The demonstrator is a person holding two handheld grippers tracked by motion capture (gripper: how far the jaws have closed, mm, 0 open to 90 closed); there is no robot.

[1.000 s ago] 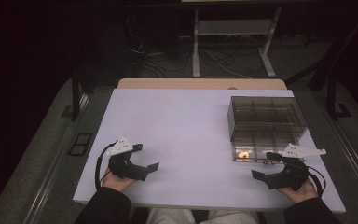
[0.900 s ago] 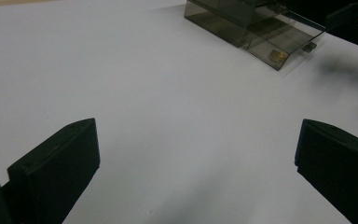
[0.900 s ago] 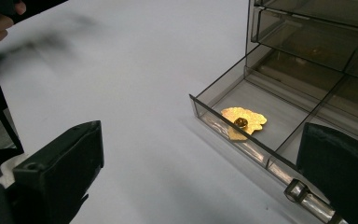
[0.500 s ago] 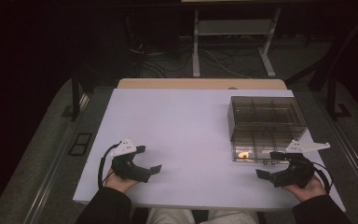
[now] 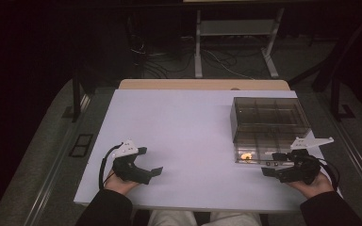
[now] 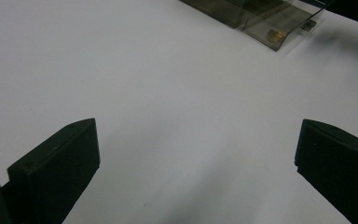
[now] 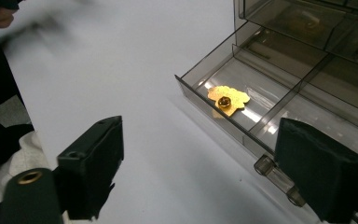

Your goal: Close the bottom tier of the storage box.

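A white table (image 5: 188,141) seen from above, with a person seated at its near edge holding a black two-jaw gripper in each hand. Near the far right corner stands a smoky clear plastic drawer box (image 5: 268,117) with several compartments. Its bottom drawer (image 5: 259,153) is pulled out toward the person, and a small gold brooch (image 7: 227,100) lies in the drawer's left front compartment, just behind the front wall.

The right gripper (image 5: 275,165) rests near the right end of the near edge, just in front of the open drawer. In the right gripper view its jaws stand apart with bare table between them. They have just been closing a little, yet they grasp nothing. The drawer's clear handle (image 7: 276,178) sits just beside the right jaw; whether it touches the pad cannot be told.

The left gripper (image 5: 148,165) lies near the left end of the near edge, well apart from the box, jaws spread wide and released over bare table.

The work appears to be at an early or middle stage: the drawer is already open and the brooch is exposed. Taking the brooch out, or pushing the drawer shut, seems to be what is left.
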